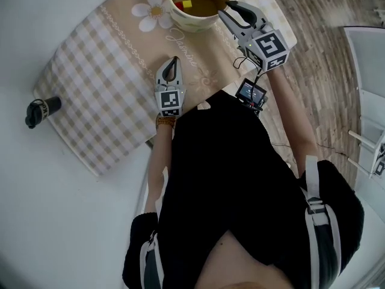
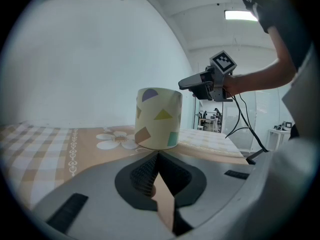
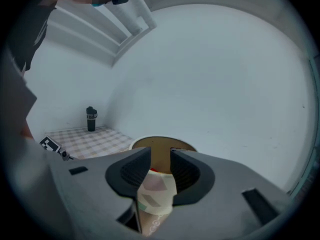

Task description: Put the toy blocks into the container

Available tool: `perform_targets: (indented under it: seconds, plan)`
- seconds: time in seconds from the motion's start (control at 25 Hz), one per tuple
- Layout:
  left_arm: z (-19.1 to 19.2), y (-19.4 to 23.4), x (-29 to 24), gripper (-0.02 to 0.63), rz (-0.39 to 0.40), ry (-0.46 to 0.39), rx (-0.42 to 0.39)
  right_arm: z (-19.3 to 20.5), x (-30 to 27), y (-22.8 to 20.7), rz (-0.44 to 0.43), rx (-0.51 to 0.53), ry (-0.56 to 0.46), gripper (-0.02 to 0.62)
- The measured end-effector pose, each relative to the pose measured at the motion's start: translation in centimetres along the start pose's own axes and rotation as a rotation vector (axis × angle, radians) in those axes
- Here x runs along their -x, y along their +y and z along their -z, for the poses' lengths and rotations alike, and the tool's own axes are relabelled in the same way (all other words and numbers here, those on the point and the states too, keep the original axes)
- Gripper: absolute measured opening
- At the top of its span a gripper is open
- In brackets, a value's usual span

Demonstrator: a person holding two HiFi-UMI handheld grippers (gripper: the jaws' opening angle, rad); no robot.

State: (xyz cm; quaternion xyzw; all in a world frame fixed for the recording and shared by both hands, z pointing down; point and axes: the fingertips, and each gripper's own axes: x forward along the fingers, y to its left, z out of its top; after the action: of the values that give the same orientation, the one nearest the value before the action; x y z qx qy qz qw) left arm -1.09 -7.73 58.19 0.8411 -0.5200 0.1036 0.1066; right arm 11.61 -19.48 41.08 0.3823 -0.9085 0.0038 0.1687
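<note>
My right tool [image 1: 225,8] hangs at the rim of the container [image 1: 194,5], tipped a little downward. Its jaws stand partly apart with nothing gripped. In the right gripper view the open mouth of the container lies straight ahead and just below the gap, with a bit of red showing inside. The container stands upright on the patterned cloth [image 1: 108,89], mouth up, so anything going in has to come from above the rim.

From the head view a red block [image 1: 179,6] and a yellow block [image 1: 187,4] lie on its floor, and I see no loose block on the cloth or the white tabletop [image 1: 36,185].

My left tool [image 1: 174,62] sits low over the cloth with its jaws closed tip to tip and empty. It points at the container's side wall, which is ahead of it and clear of contact. My right hand is the nearer one, forearm reaching across beside the rim. I judge the filling done or nearly so, and the right tool only needs to come away upward without knocking the rim
</note>
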Motion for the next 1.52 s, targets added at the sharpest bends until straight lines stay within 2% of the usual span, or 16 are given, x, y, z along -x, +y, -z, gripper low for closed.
perform_targets:
  seconds: [0.08,0.12,0.16,0.28,0.32,0.64,0.8,1.0,1.28,1.52]
  plan:
    - [0.0,0.0,0.0,0.000,0.000,0.001,0.001,1.2,0.8,0.2,0.003,-0.030,-0.006,0.127]
    - [0.1,0.0,0.1,0.001,-0.001,0.004,0.001,1.9,1.1,0.5,0.006,-0.042,-0.006,0.107]
    - [0.2,0.0,0.1,0.001,-0.002,0.009,0.001,2.5,1.3,0.7,0.010,-0.050,-0.007,0.060]
    - [0.2,0.0,0.1,0.002,-0.005,0.011,0.001,4.6,1.7,1.7,0.016,-0.055,-0.022,0.041]
    - [0.0,-0.1,0.1,0.002,-0.007,0.009,0.001,5.1,1.8,2.1,0.014,-0.054,-0.028,0.010]
    - [-0.1,-0.1,0.2,0.002,-0.015,0.006,0.000,10.3,1.7,5.4,-0.138,-0.083,-0.032,0.006]
    - [-0.1,-0.2,0.0,0.002,-0.015,0.007,-0.004,11.8,1.1,5.7,-0.154,-0.116,-0.046,0.006]
    - [0.2,-0.1,0.0,0.002,-0.021,0.003,0.008,12.4,0.5,5.9,-0.177,-0.104,-0.068,0.005]
    - [0.0,0.2,0.1,0.002,-0.062,0.011,0.006,12.4,0.0,5.2,-0.214,-0.112,-0.109,0.005]
    - [0.5,0.7,0.0,0.005,-0.109,0.057,-0.007,12.7,-0.1,4.6,-0.242,-0.110,-0.127,0.005]
